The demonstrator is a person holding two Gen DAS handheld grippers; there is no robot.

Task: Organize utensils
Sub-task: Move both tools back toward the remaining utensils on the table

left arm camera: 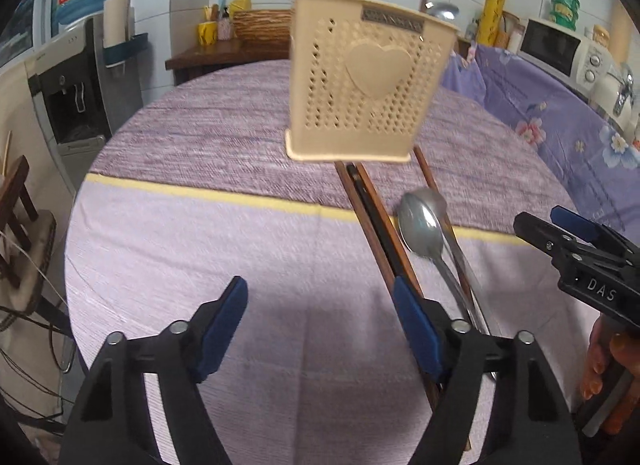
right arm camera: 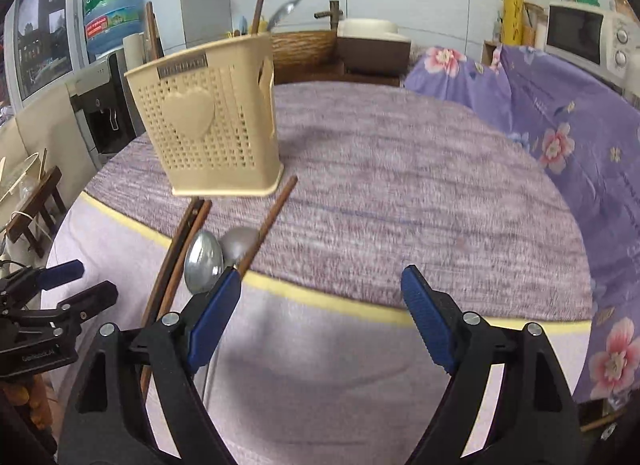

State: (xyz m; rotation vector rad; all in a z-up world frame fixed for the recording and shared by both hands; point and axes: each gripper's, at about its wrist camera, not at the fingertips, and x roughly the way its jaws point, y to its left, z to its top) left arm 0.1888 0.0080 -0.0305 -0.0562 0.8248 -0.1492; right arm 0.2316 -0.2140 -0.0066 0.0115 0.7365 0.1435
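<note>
Nearest to the lens, the left gripper (left arm camera: 320, 329) hangs low over the table (left arm camera: 224, 249), its two blue-padded fingers spread wide with nothing between them; the right gripper (right arm camera: 320, 305) is likewise splayed and empty, hovering above the lilac tablecloth. Just beyond the left gripper's right-hand finger, and partly hidden under it, lies a bundle of loose utensils: dark brown chopsticks (left arm camera: 376, 221) and a steel spoon (left arm camera: 422, 227), bowl facing up, pointing away from the tool; seen from the right wrist, the same bundle sits off that gripper's left-hand finger, the spoon (right arm camera: 203, 261) just beside the pad tip and a single chopstick (right arm camera: 272, 217) running diagonally past it. The long axes all run away from both tools, roughly in line with the fingers, toward the beige perforated utensil holder (left arm camera: 364, 81) with its raised heart, standing upright further across the table; the far chopstick ends reach its base or pass just behind it, which one cannot be told. Some utensil handles already stick up out of the holder. Judging by position, the bundle lies between the two grippers, about equally near each; a sideways shift and a crosswise close should take one piece.
</note>
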